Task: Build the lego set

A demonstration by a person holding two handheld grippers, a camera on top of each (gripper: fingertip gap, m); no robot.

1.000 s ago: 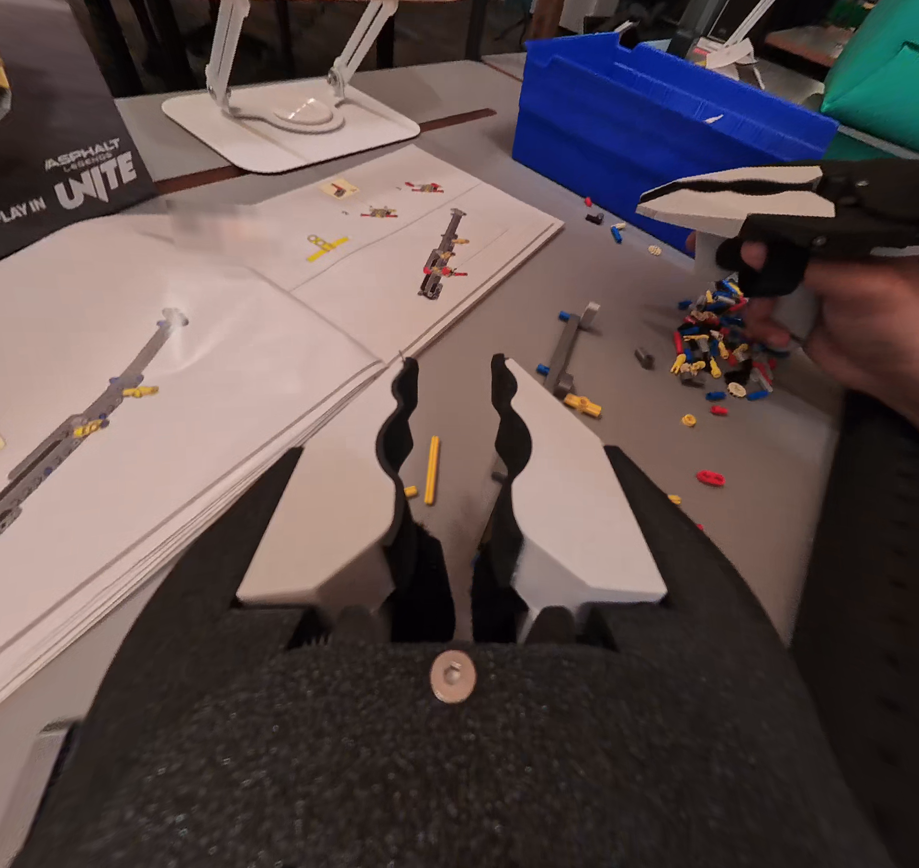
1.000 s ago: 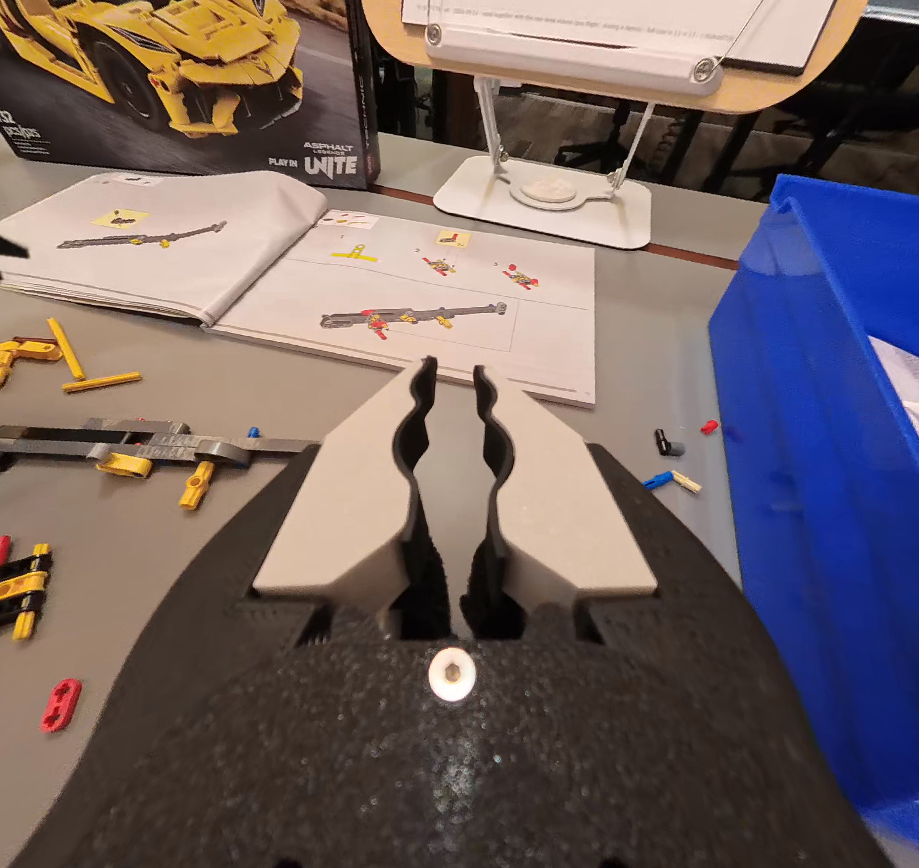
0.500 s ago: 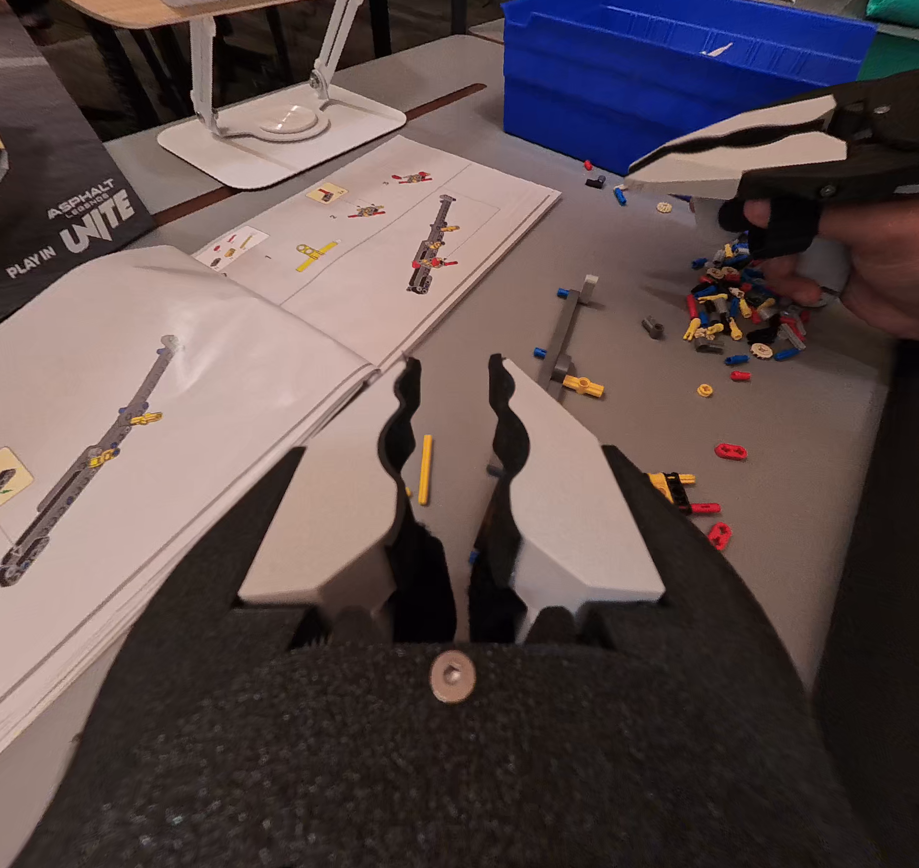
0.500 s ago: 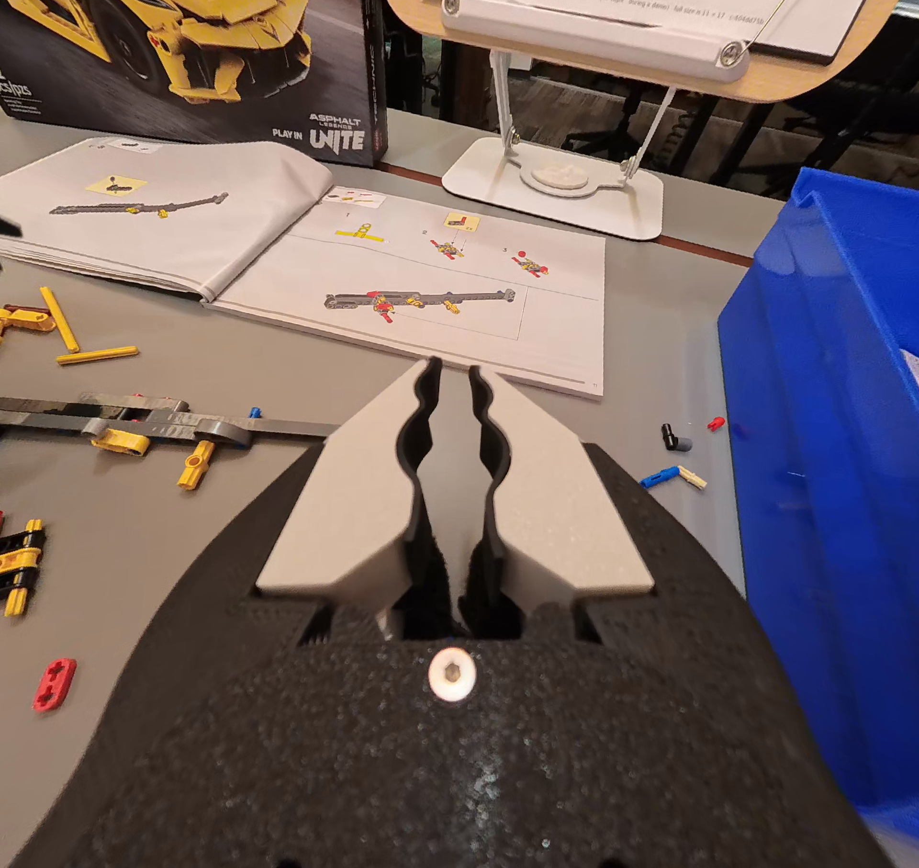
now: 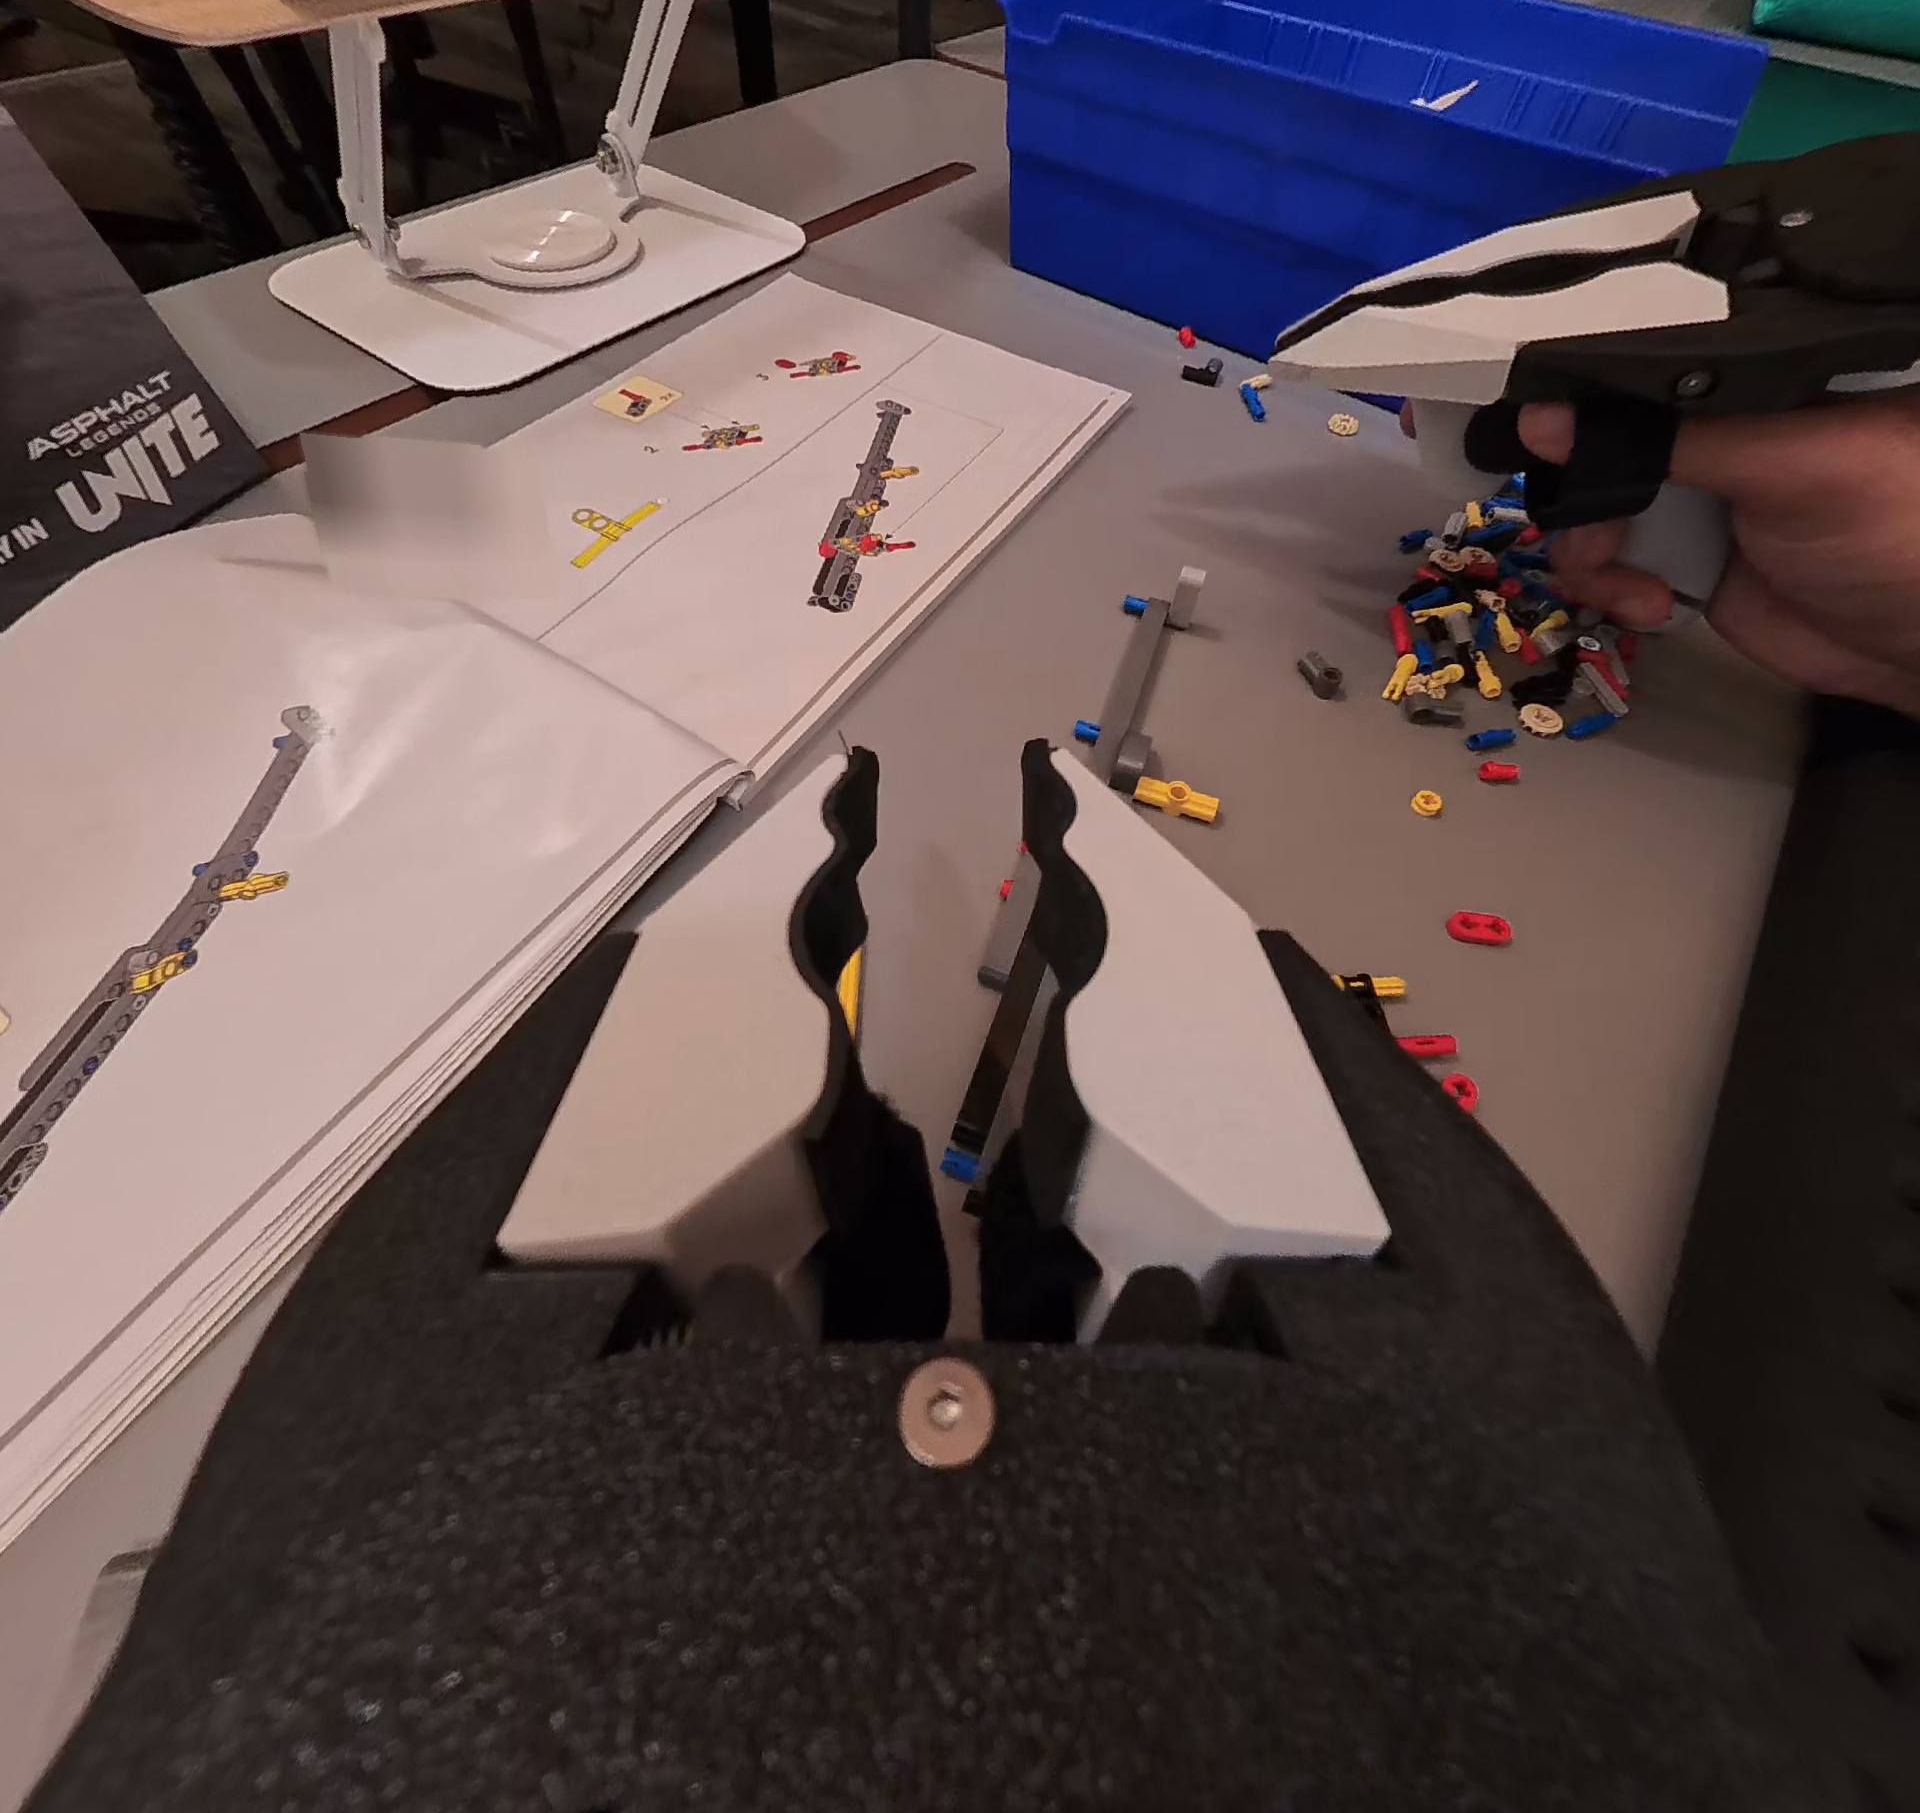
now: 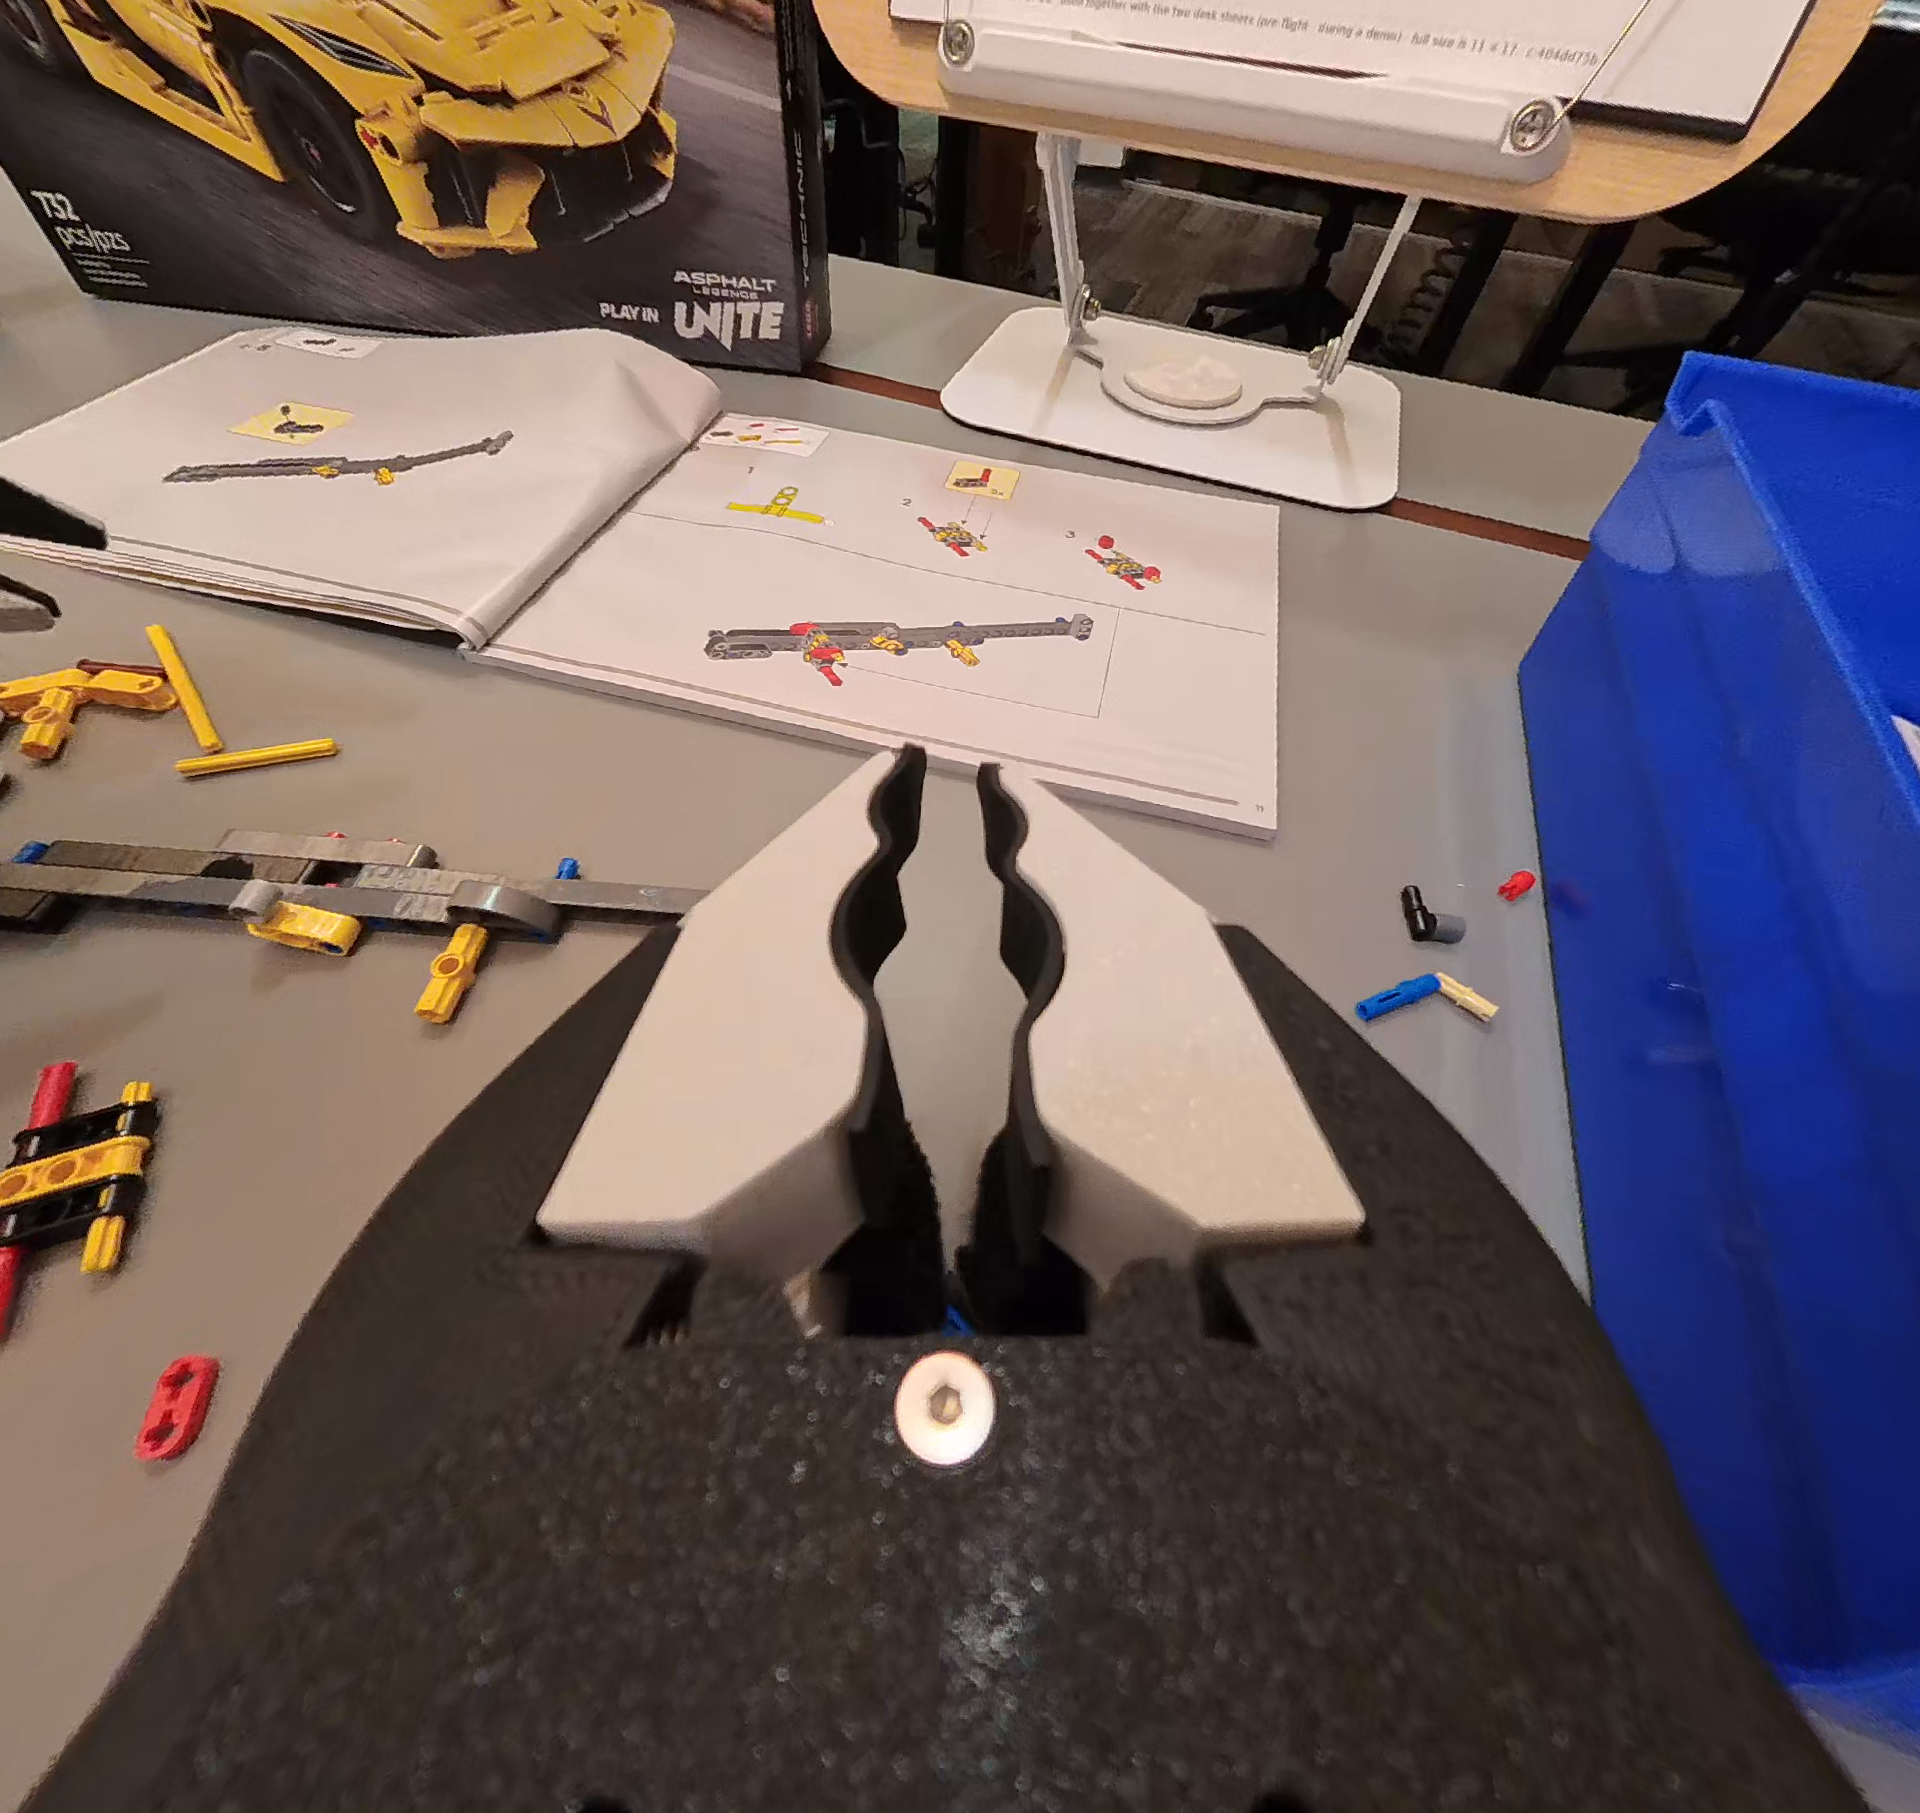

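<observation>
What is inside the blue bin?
The left wrist view shows one white scrap against the far inner wall of the blue bin. Its near wall hides the floor, so other contents cannot be seen.

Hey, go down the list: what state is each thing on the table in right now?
Left gripper: open, empty.
Right gripper: slightly open, empty.
Manual: lying open.
Bin: upright, open-topped.
Beam assembly: part-built, lying flat.
Box: standing upright.
Parts pile: loose.
</observation>
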